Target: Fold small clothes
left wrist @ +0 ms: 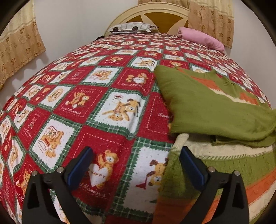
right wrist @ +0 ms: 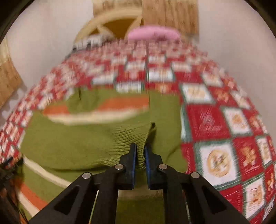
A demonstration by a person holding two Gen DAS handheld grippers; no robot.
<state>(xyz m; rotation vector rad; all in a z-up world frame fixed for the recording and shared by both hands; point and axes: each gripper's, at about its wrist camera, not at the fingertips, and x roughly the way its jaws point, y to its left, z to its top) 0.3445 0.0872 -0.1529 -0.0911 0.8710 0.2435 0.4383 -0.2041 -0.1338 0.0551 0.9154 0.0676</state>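
Note:
A small green knit sweater (left wrist: 215,106) with orange and cream stripes lies on the red patterned bedspread (left wrist: 96,103), one sleeve folded across its body. My left gripper (left wrist: 136,155) hangs open over the bedspread beside the sweater's left edge, its right finger (left wrist: 191,165) over the striped hem, nothing between the pads. In the blurred right wrist view the same sweater (right wrist: 72,141) fills the lower left. My right gripper (right wrist: 140,151) is shut on the ribbed green cuff (right wrist: 138,136) of a sleeve, pinched between the blue pads.
A pink pillow (left wrist: 201,38) and a grey patterned pillow (left wrist: 132,27) lie at the head of the bed by a cream headboard (left wrist: 151,12). Beige curtains (left wrist: 17,46) hang on both sides. Bare bedspread (right wrist: 224,137) stretches right of the sweater.

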